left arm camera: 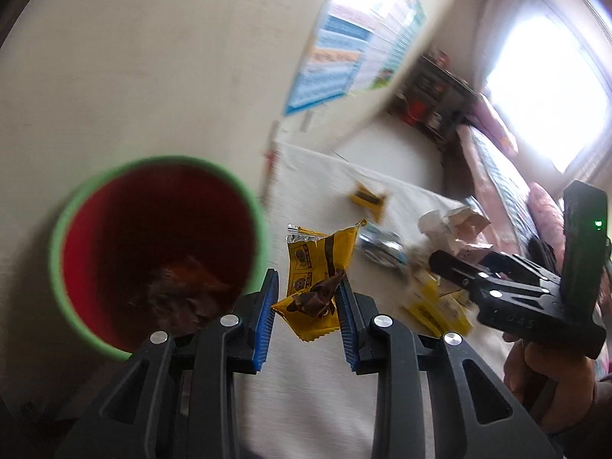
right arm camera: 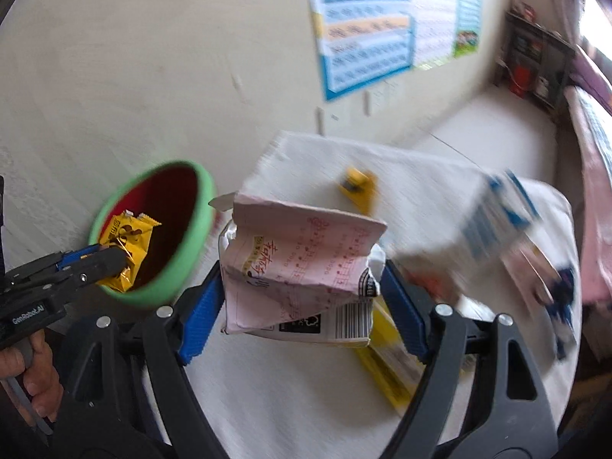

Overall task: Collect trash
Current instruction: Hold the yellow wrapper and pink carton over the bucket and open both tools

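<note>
A red bin with a green rim stands on the floor at the left of a white table; it also shows in the right wrist view. My left gripper is shut on a yellow snack wrapper and holds it beside the bin's rim; in the right wrist view the wrapper hangs over the bin's mouth. My right gripper is shut on a crumpled pink and white carton above the table. Brown wrappers lie in the bin.
More trash lies on the table: a small yellow packet, a blue and white carton, a flat yellow wrapper and a silver packet. A wall with a poster is behind. A bed is at the right.
</note>
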Available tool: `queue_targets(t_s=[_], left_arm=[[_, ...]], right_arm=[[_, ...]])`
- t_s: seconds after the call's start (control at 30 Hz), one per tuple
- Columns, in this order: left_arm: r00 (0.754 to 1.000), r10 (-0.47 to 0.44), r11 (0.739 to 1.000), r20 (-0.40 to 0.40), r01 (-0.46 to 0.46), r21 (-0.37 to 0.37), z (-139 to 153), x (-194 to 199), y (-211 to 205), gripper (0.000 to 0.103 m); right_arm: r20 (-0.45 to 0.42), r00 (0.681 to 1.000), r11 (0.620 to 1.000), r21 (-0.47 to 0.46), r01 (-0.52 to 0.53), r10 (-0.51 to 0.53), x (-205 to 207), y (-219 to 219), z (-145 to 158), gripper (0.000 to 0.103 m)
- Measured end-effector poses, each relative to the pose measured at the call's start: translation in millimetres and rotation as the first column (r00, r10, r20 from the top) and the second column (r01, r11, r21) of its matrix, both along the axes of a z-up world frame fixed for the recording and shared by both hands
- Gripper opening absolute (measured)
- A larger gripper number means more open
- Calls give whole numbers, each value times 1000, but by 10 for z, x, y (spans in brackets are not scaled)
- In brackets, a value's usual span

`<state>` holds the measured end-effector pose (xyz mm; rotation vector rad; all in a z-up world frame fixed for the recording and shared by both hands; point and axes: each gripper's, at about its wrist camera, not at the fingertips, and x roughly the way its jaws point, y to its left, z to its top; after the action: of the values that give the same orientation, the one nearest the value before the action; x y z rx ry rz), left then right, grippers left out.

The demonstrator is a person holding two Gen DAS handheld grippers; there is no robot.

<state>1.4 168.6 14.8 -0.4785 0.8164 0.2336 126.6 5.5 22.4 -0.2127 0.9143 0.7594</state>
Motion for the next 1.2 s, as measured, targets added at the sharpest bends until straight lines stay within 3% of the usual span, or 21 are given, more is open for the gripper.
queue_targets(t_s=[0.37,0.73,0.87,0.93,0.97,1.0,1.07,1.2], left_arm=[[988,152,987,-7,-152,43,85,-305,937,28],[981,192,981,-30,-193,-5,-70,-530,1451,28],[980,197,980,2,-197,-17,-20,-592,1478,30],[979,205,979,13,-204,-24,12,-584,1493,46],[977,212,977,20,-212,-18,36,-588,1491,66],[973,228,974,34,-228,-1,81,-605,1480,79],[968,241,970,65,-242,9,159,-646,1463,85],[956,280,960,93,-278,-25,214,-737,1465,89]], right_arm=[[10,982,978,92,-188,187,-285,1234,36,78],[-20,958,957,60,-283,285,-397,1774,-126,78],[-13,949,948,54,-314,315,-458,1872,-119,78],[-18,946,946,41,-321,322,-461,1912,-145,84],[-19,947,947,36,-320,321,-458,1915,-149,86],[-20,949,949,35,-314,315,-450,1911,-147,91],[-22,951,950,42,-308,309,-449,1883,-130,98],[-30,953,953,40,-299,301,-476,1769,-110,98]])
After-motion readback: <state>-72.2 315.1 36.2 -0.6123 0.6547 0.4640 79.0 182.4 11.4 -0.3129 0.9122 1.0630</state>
